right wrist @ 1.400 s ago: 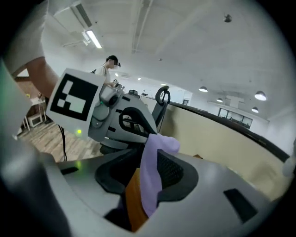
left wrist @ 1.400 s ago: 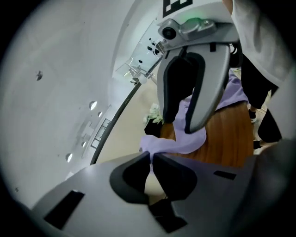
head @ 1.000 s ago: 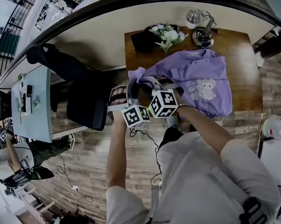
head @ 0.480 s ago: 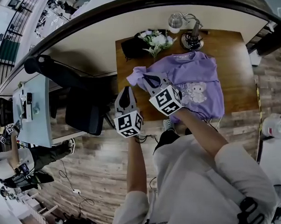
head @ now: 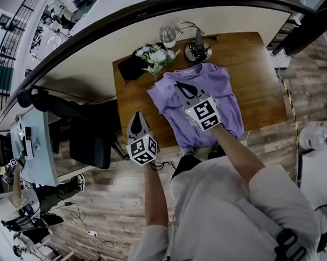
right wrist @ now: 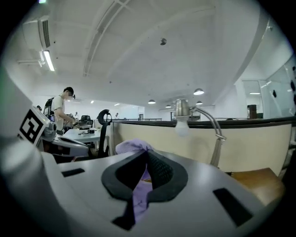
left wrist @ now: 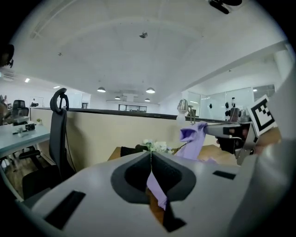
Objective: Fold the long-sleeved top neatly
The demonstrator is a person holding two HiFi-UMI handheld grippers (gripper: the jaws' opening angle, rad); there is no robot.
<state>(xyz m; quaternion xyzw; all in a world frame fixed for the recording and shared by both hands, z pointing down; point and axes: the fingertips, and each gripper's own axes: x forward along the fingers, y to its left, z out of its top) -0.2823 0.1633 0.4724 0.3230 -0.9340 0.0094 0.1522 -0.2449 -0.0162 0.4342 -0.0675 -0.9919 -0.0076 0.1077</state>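
The purple long-sleeved top (head: pixel 222 92) lies on the wooden table (head: pixel 258 80), its printed front up. My right gripper (head: pixel 184 88) is over the top's left half and is shut on a bunch of its sleeve (right wrist: pixel 131 146). Those jaws have just been closing on the fabric. In the left gripper view that sleeve (left wrist: pixel 194 136) hangs lifted off the table. My left gripper (head: pixel 135 116) sits by the table's front left corner, apart from the top. Its jaws have just closed and hold nothing. Purple cloth shows only through the slot below its pads (left wrist: pixel 156 185).
At the table's far edge stand a bunch of flowers (head: pixel 155 54), a black pouch (head: pixel 131 69) and a desk lamp (head: pixel 195 47), with a curved partition behind them. An office chair (head: pixel 91 141) stands left of the table. A person stands at distant desks (right wrist: pixel 62 109).
Both grippers were together on the sleeve at the top's left edge. The right one has carried the sleeve rightwards over the body. The left one has let go and drawn back to the table's corner.
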